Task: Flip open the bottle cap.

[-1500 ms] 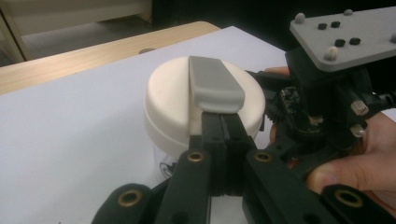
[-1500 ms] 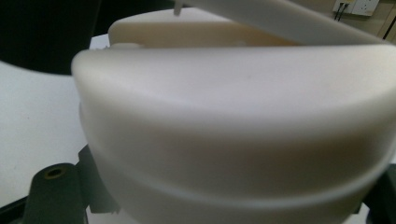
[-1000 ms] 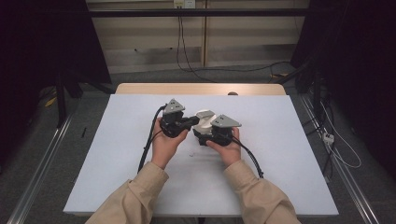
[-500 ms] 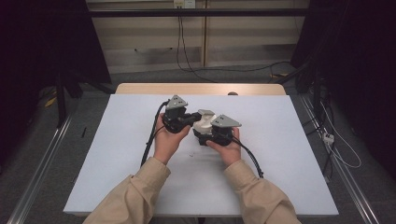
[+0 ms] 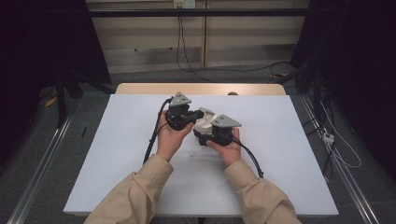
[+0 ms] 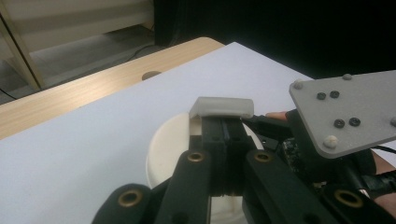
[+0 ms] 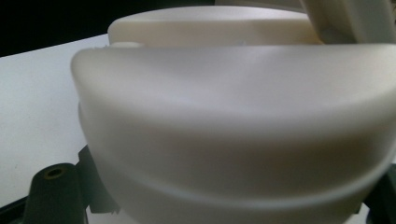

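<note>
A cream container (image 7: 233, 130) of smooth, softly sheened plastic sits between two grippers of matt black plastic, the left gripper (image 6: 223, 135) studded with brass-coloured metal rivets and the right gripper (image 5: 212, 135) topped by a flat grey plate (image 6: 348, 112) of dull, fine-grained finish fixed with dark screws. A small cream lid flap (image 6: 223, 106) on the container looks like the same smooth plastic. Beneath them lies a matt white sheet (image 5: 116, 140), paper-like and free of shine, over a table (image 6: 70, 91) of pale wood with a visible grain. The person's sleeves (image 5: 140, 191) are soft beige cloth, loosely creased. Glossy black rubbery cables (image 5: 154, 130) trail from the grippers.
</note>
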The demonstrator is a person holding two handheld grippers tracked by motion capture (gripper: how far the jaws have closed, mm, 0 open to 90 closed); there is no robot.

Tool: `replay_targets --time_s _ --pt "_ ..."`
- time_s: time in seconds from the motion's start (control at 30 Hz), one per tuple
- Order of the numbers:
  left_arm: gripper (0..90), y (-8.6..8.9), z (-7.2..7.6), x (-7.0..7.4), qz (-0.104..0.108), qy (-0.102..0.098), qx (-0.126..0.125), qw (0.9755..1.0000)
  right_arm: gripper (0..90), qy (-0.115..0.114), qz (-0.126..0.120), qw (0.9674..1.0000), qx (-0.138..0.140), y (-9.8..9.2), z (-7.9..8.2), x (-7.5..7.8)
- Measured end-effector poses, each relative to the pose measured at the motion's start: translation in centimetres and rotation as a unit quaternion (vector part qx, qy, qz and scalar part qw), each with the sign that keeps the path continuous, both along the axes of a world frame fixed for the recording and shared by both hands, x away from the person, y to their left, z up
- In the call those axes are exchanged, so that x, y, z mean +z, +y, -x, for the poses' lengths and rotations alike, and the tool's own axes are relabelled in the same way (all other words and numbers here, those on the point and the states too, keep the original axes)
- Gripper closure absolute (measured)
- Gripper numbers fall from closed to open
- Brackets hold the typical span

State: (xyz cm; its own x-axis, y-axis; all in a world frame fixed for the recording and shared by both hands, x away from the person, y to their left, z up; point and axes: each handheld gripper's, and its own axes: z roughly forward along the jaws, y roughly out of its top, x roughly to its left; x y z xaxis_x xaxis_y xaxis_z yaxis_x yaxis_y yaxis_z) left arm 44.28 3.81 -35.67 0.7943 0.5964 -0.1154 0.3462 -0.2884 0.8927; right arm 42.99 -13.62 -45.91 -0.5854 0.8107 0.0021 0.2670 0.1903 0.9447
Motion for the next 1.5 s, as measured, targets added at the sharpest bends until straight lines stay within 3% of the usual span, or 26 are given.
replay_targets --time_s 1.03,1.5 --pt "90.0 -1.1 -1.0 0.9 -0.006 -0.008 0.001 1.0000 18.5 -0.001 0.001 1.0000 -0.001 0.0 0.0 0.0" --pt "90.0 -1.4 -1.5 1.0 0.001 -0.006 -0.002 1.0000 18.5 -0.003 0.003 1.0000 -0.001 0.0 0.0 -0.1"
